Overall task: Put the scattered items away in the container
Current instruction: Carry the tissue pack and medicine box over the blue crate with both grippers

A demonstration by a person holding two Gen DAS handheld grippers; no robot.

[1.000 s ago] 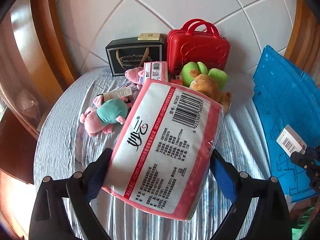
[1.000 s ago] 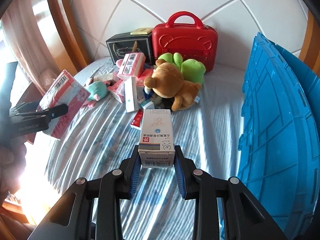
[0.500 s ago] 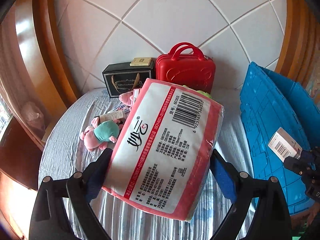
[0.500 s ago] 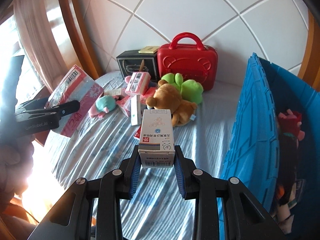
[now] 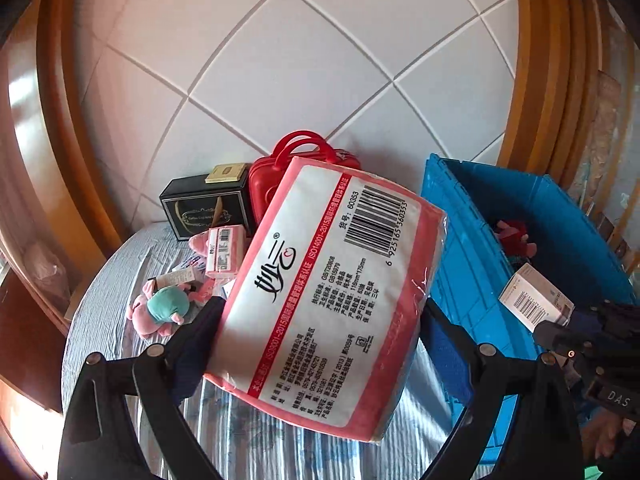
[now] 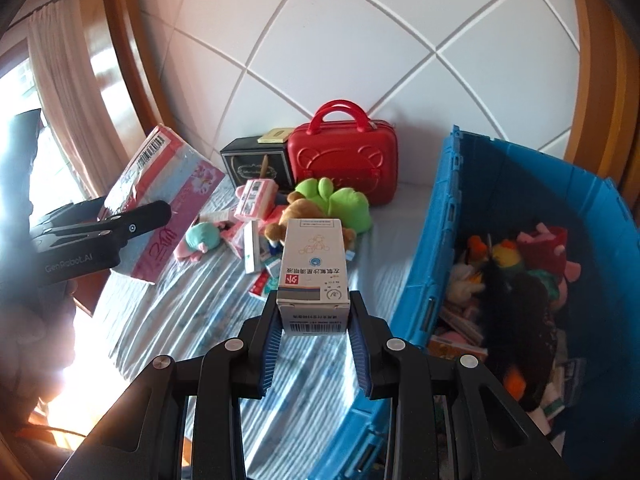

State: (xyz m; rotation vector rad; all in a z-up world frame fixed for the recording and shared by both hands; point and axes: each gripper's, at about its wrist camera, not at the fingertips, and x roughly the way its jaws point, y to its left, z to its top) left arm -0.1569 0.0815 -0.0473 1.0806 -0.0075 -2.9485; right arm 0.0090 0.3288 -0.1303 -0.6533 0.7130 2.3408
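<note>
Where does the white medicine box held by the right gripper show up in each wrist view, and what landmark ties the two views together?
Left wrist view: the white medicine box sits at the right edge, over the blue crate.
Right wrist view: it is at centre, clamped in the right gripper.
Shared landmark: the red handled case against the white quilted wall.

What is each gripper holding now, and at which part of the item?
The left gripper clamps the pink tissue pack across its two long sides. The right gripper clamps the white medicine box by the sides of its near end.
</note>
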